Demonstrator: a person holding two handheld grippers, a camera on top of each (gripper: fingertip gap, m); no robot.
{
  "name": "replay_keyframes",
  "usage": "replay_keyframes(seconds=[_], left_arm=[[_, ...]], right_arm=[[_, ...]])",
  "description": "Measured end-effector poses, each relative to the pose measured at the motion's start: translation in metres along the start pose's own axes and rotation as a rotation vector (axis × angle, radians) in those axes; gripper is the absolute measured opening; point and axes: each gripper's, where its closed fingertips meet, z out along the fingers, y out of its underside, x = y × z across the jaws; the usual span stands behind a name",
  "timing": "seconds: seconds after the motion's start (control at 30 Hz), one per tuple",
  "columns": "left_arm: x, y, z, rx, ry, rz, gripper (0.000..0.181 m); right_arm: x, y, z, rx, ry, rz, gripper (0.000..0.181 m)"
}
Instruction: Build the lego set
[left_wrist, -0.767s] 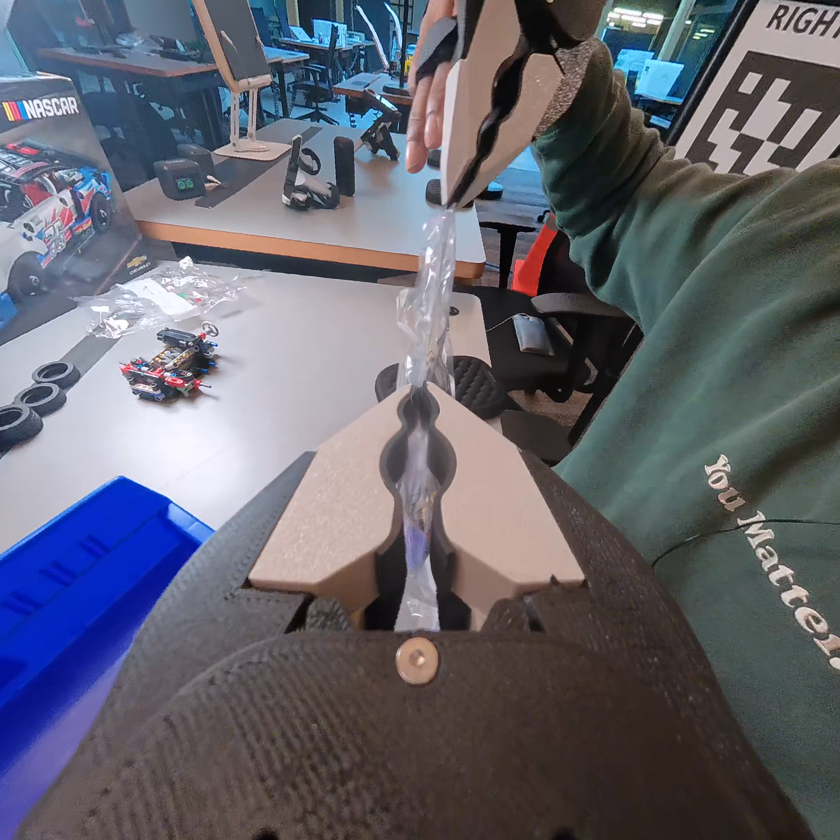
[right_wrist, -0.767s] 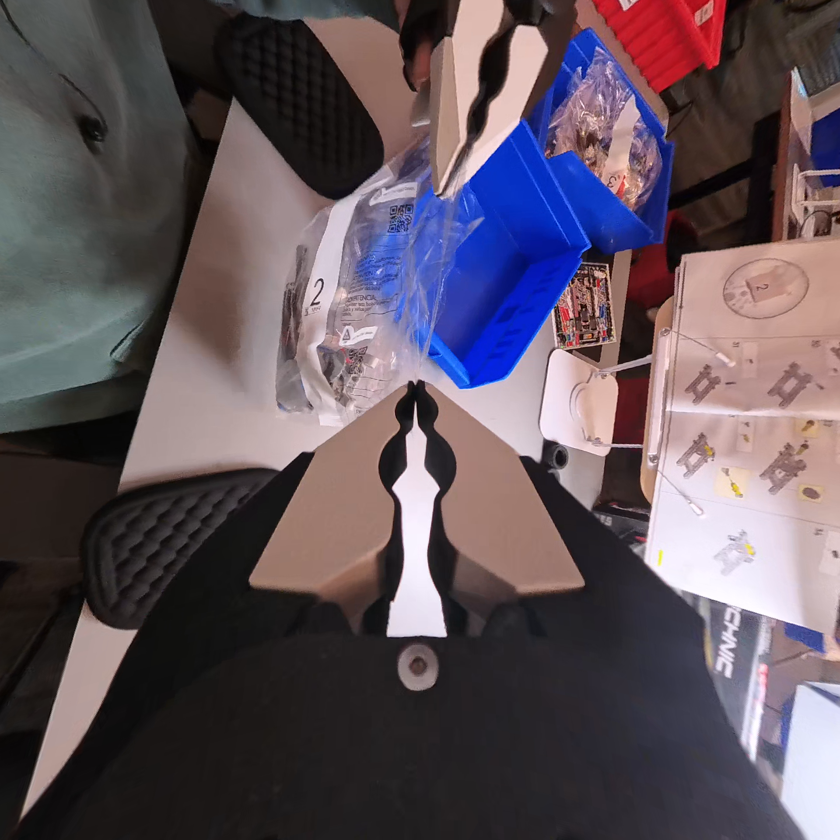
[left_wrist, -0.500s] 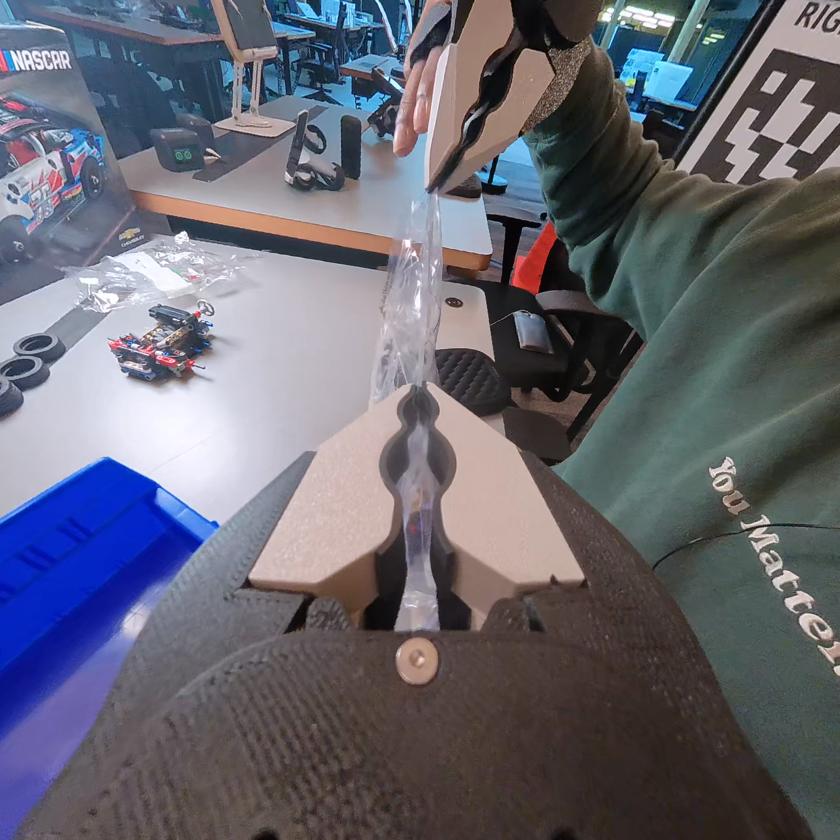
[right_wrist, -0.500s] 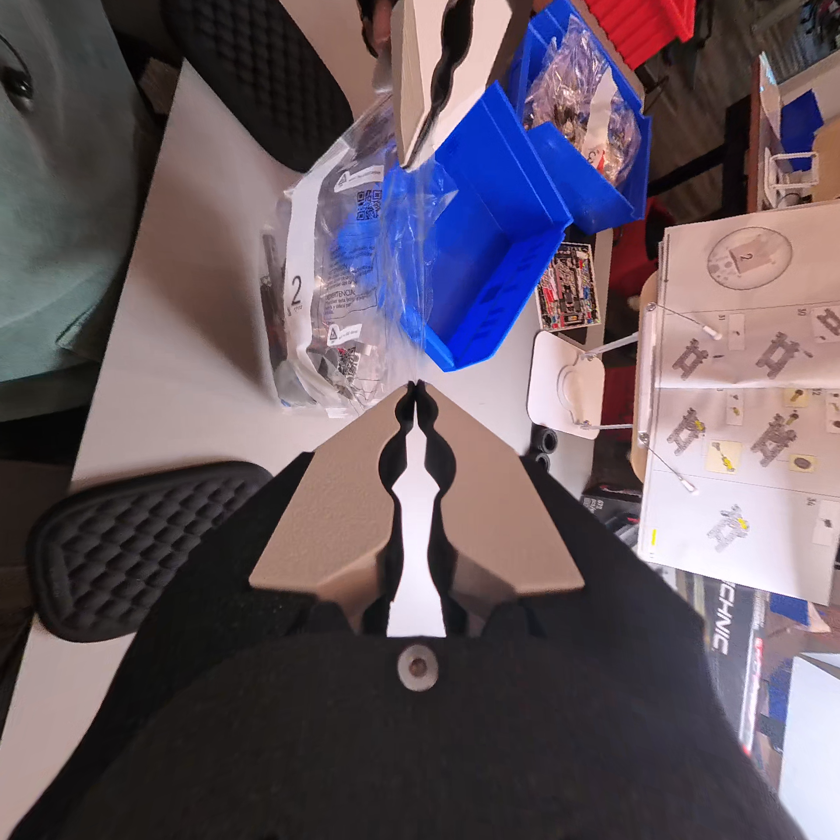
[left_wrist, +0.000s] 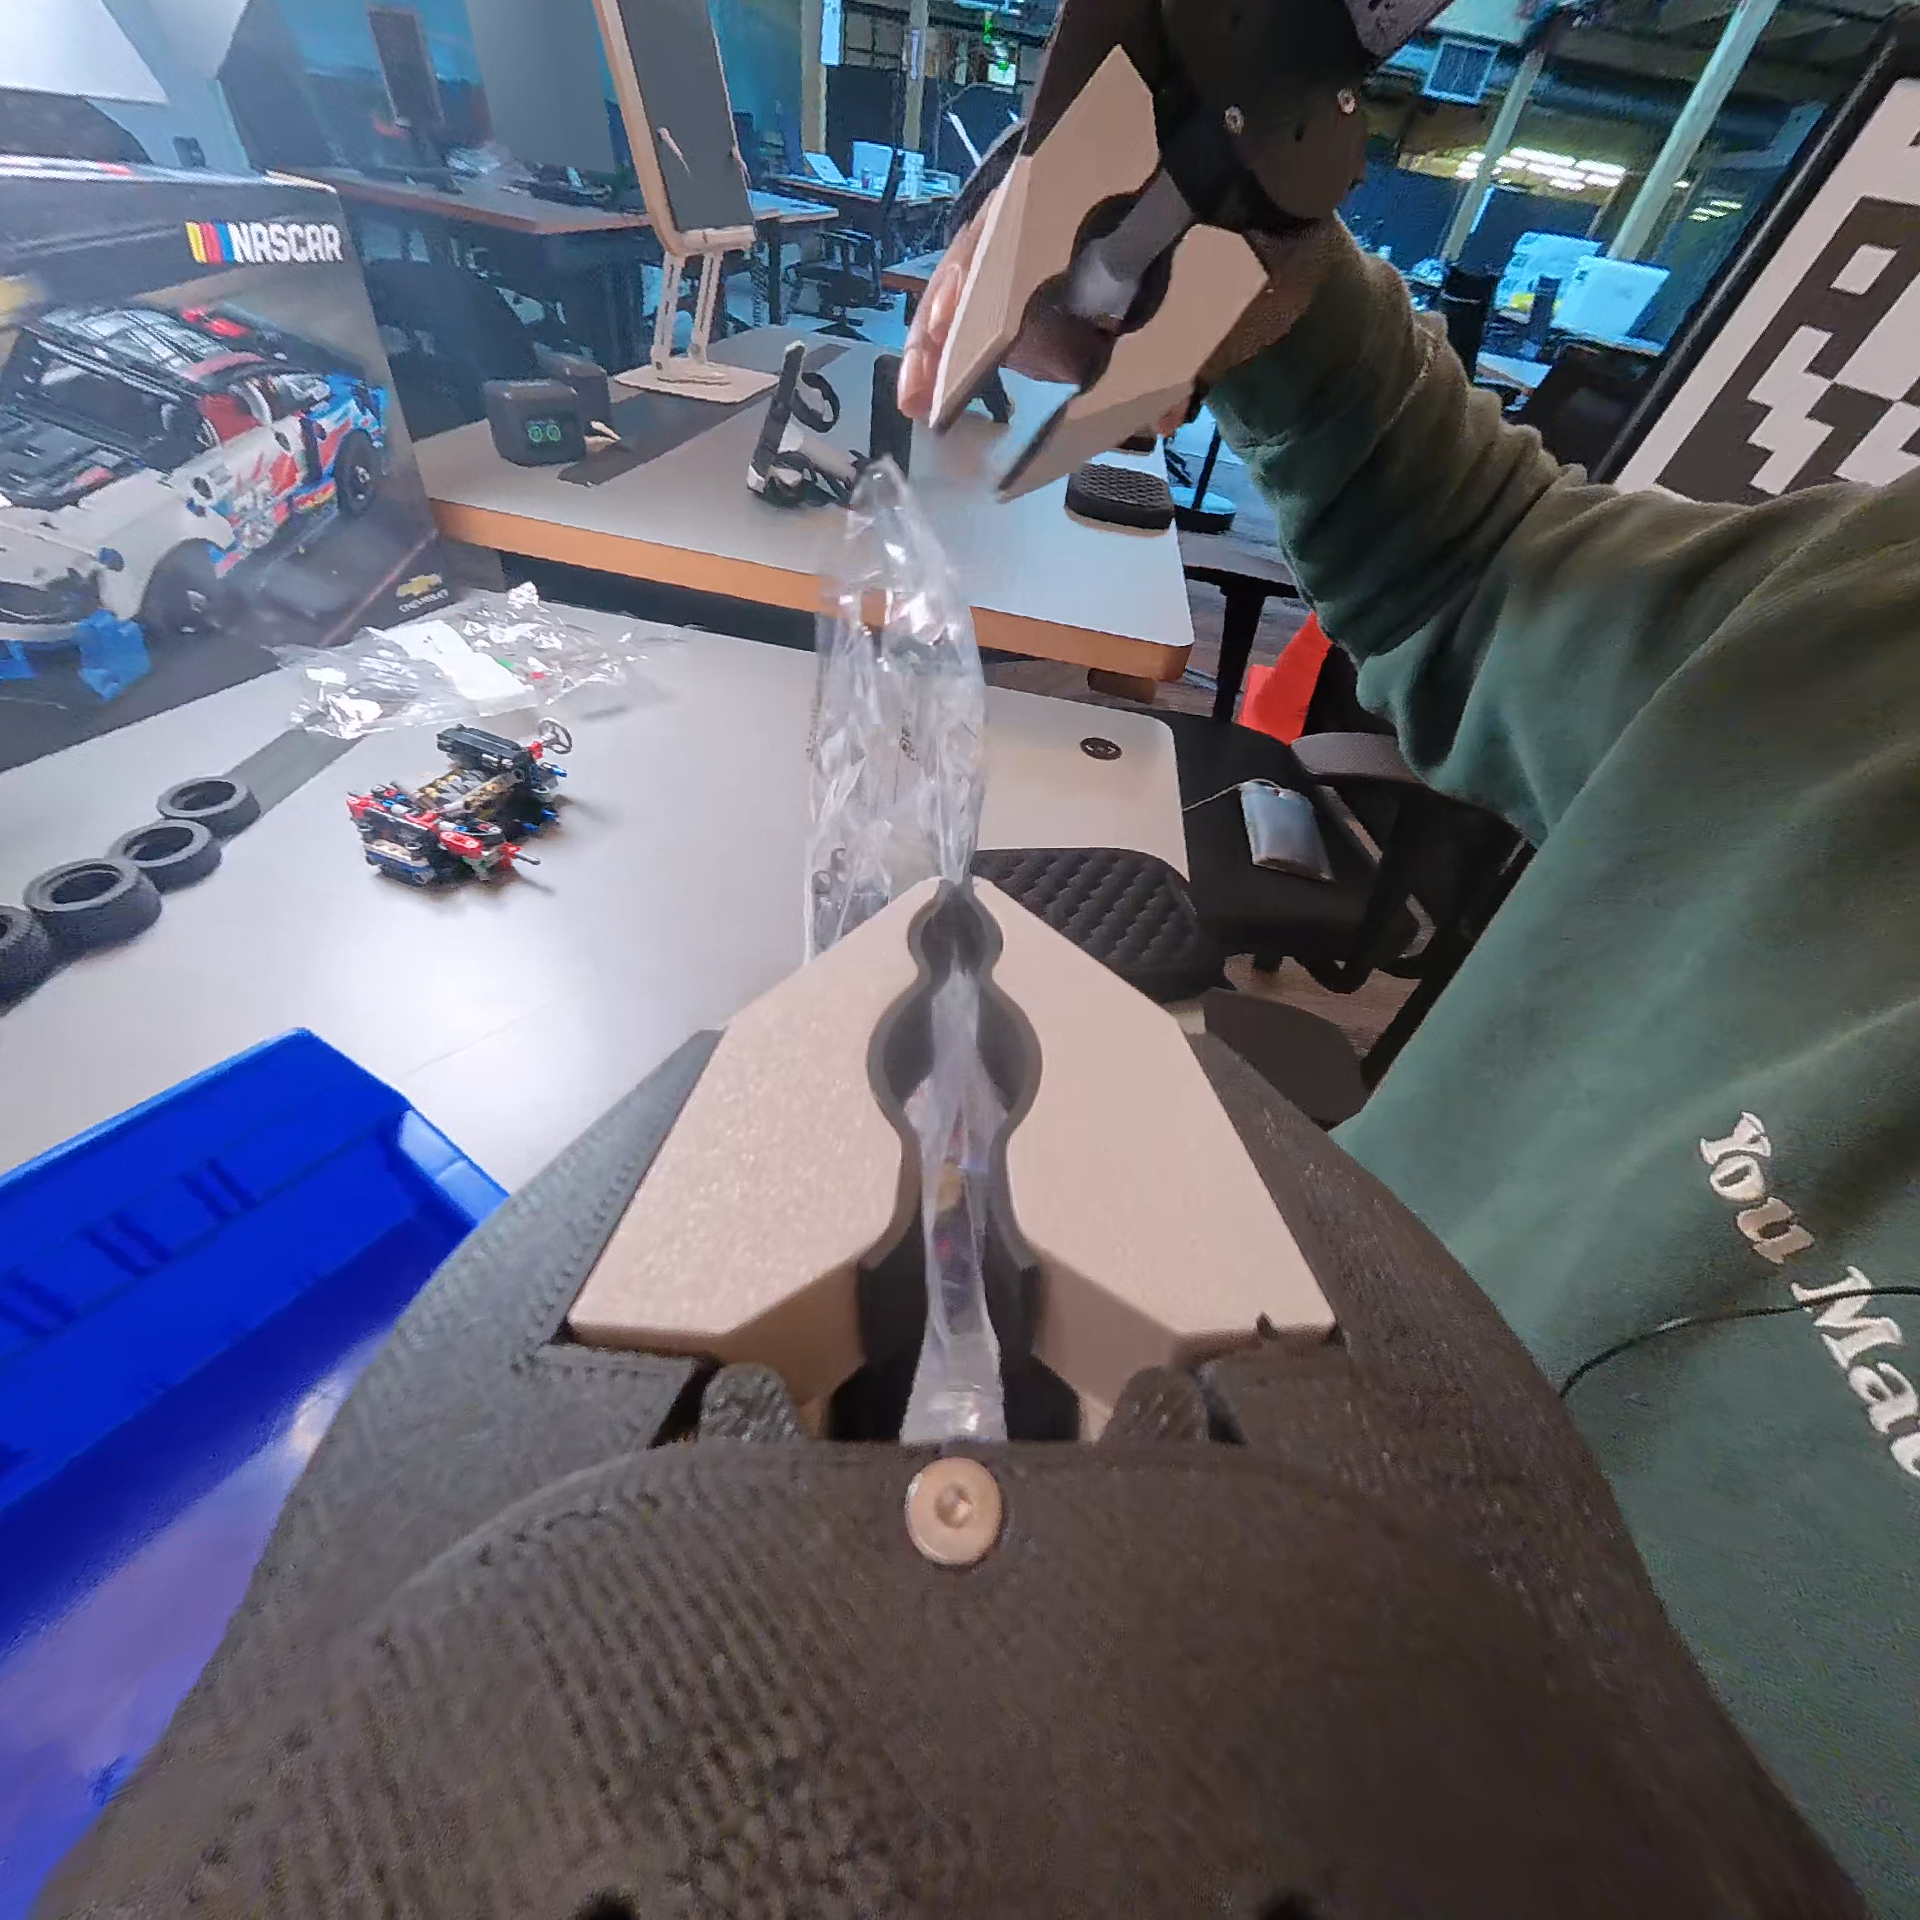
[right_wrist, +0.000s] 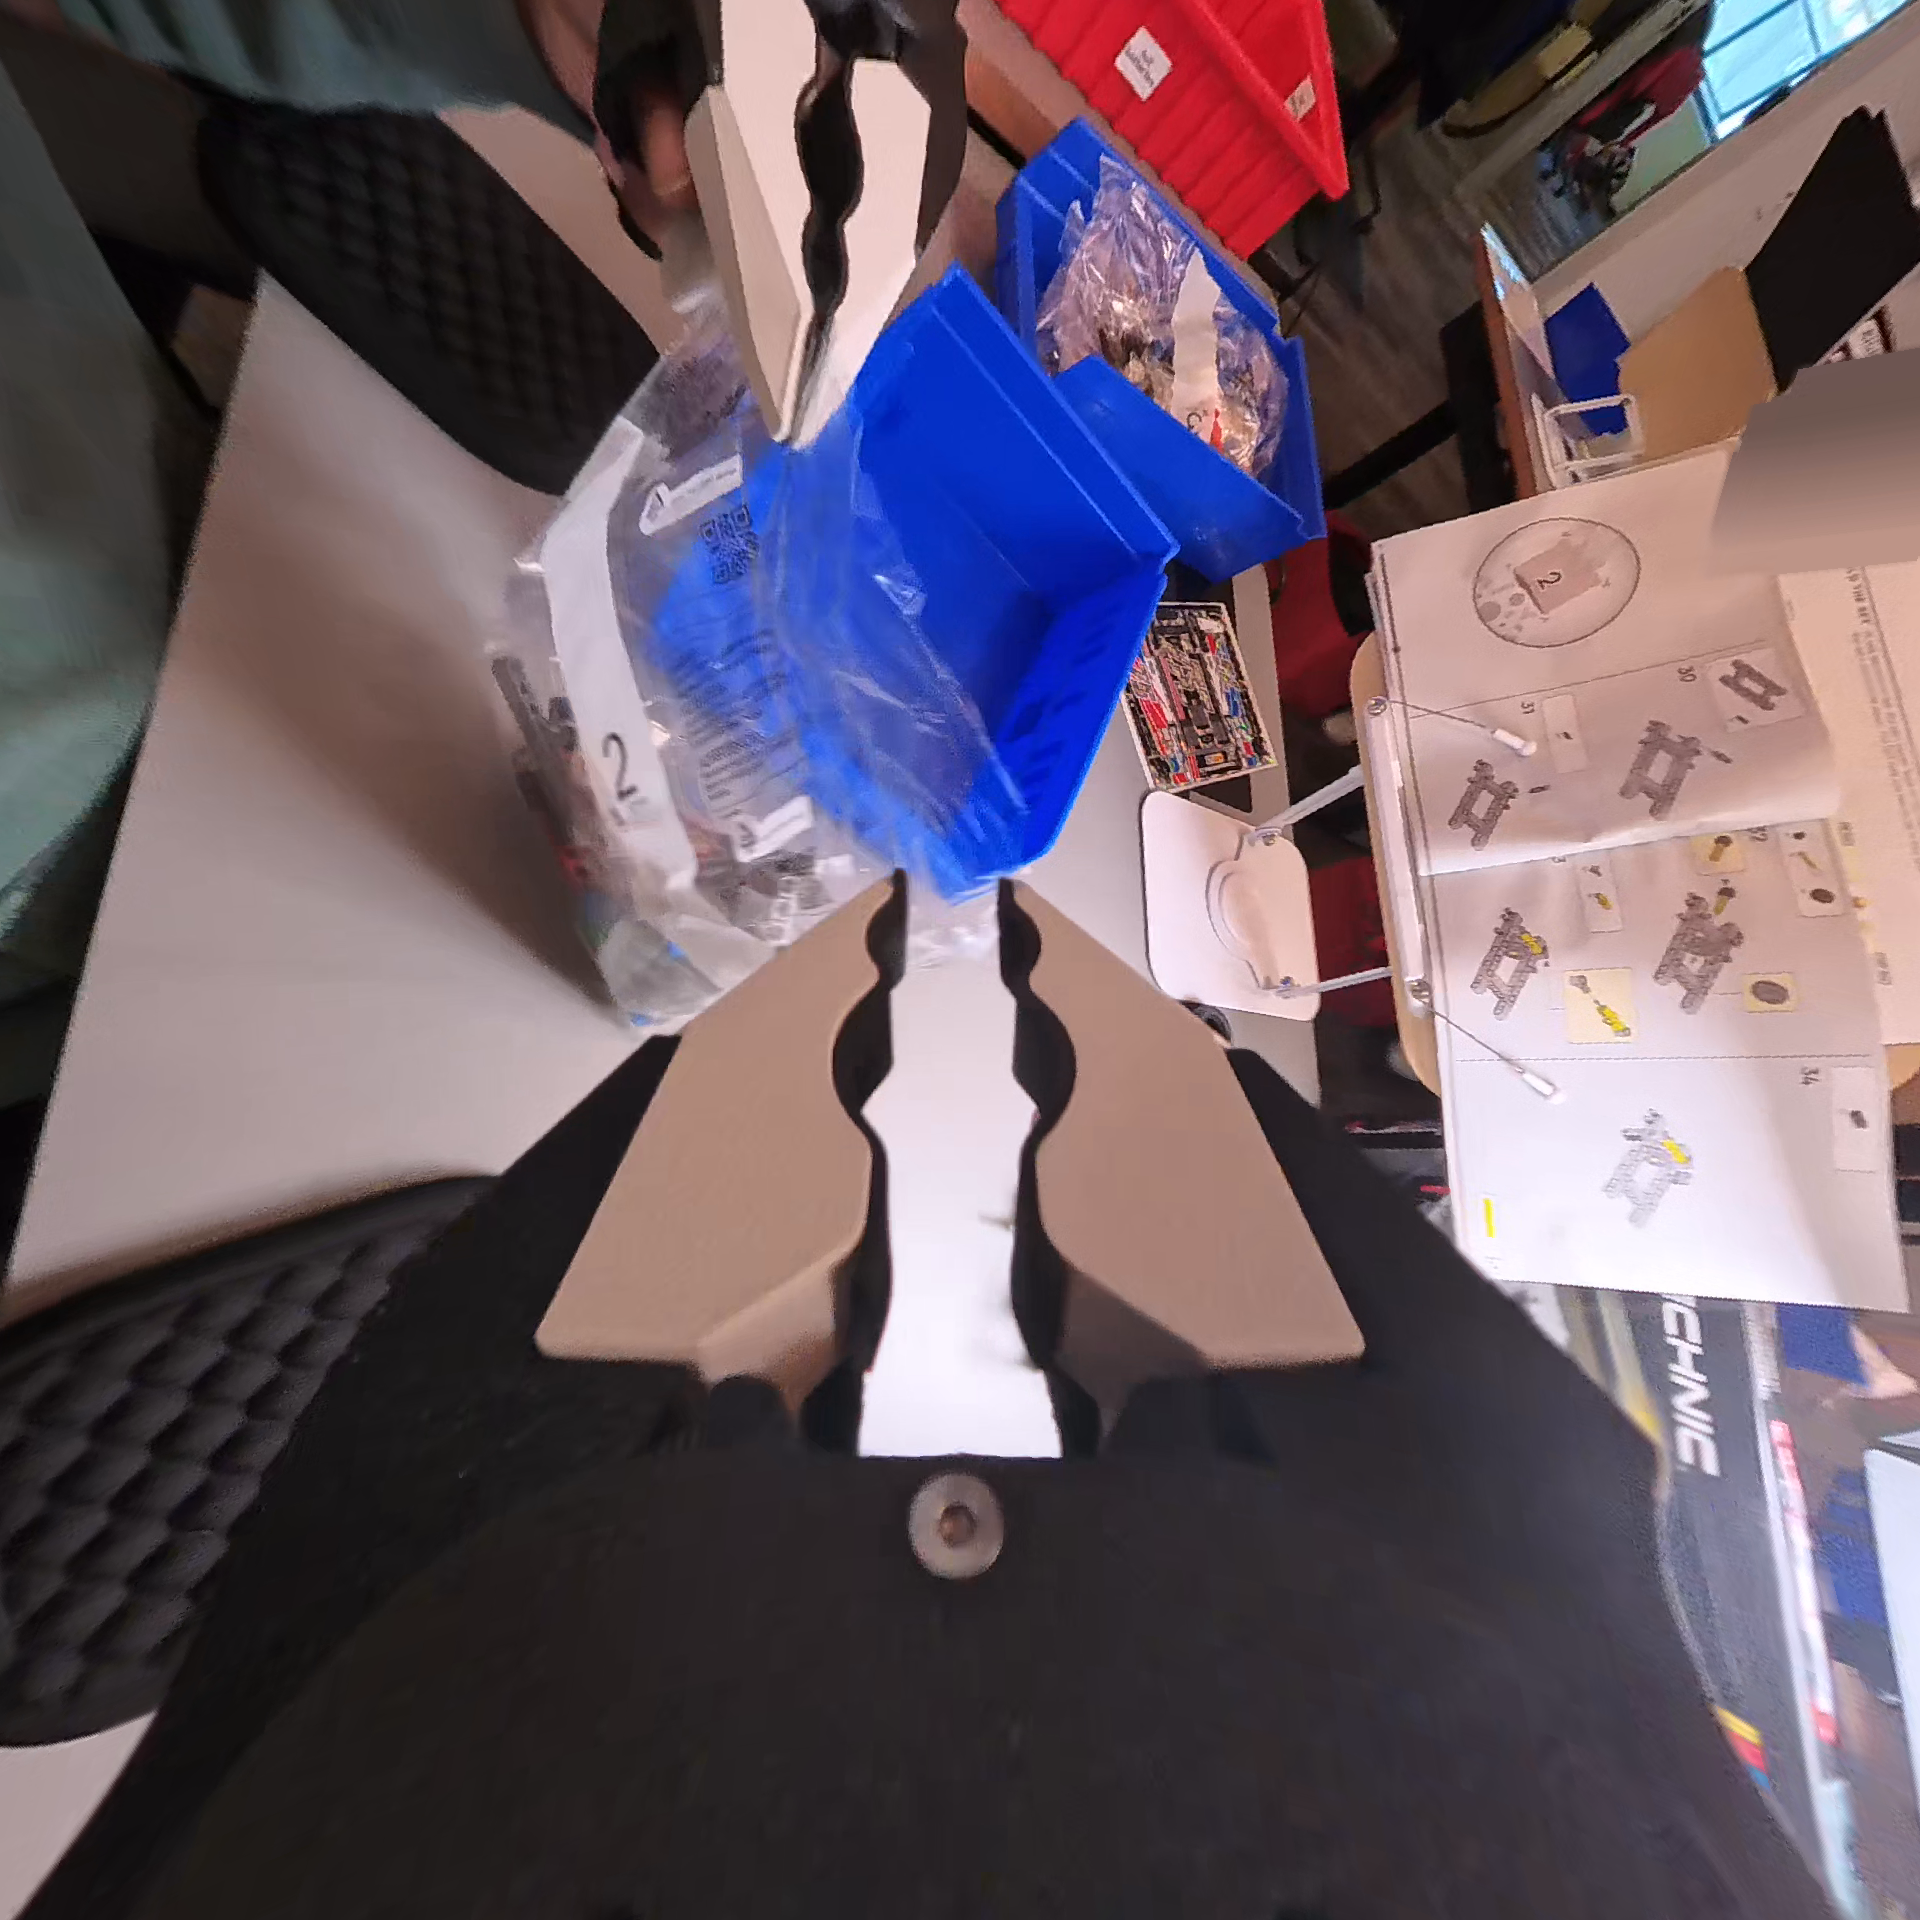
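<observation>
The crinkled clear plastic bag of small lego parts (left_wrist: 896, 717) hangs above the pale grey table (left_wrist: 582, 935), pinched between the closed beige fingers of the left gripper (left_wrist: 954, 896). The right gripper (right_wrist: 948, 891) is spread apart just above the bag's free top edge, not gripping it. Directly behind the bag sits an empty blue plastic bin (right_wrist: 1039, 623); a second blue bin (right_wrist: 1236, 509) beyond it holds more bags. Farther off on the table lie a partly built red and black lego chassis (left_wrist: 457, 795), four black rubber tyres (left_wrist: 94, 894) and the open instruction booklet (right_wrist: 1652, 894).
</observation>
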Motion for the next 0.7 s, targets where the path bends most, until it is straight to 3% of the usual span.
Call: replay_keyframes(seconds=[0.03, 0.1, 0.3, 0.47, 0.57, 0.63, 0.7], left_arm=[[-0.002, -0.002, -0.002, 0.011, -0.014, 0.007, 0.000], [-0.006, -0.005, -0.006, 0.035, -0.026, 0.015, 0.000], [-0.016, -0.004, -0.015, 0.095, -0.032, 0.050, 0.000], [-0.025, -0.001, -0.022, 0.137, -0.043, 0.049, 0.000], [-0.037, 0.003, -0.029, 0.162, -0.055, 0.014, 0.000], [-0.046, 0.007, -0.034, 0.168, -0.060, -0.021, 0.000], [-0.056, 0.012, -0.040, 0.169, -0.079, -0.053, 0.001]], right_arm=[[-0.002, -0.001, -0.002, 0.005, -0.008, 0.024, 0.024], [-0.006, 0.003, -0.004, -0.001, -0.016, 0.076, 0.037], [-0.023, 0.045, 0.039, 0.066, 0.011, 0.236, 0.042], [-0.063, 0.086, 0.104, 0.100, -0.132, 0.418, 0.067], [-0.092, 0.105, 0.144, 0.150, -0.278, 0.545, 0.073], [-0.108, 0.116, 0.163, 0.136, -0.357, 0.573, 0.065], [-0.120, 0.113, 0.170, 0.160, -0.450, 0.578, 0.028]])
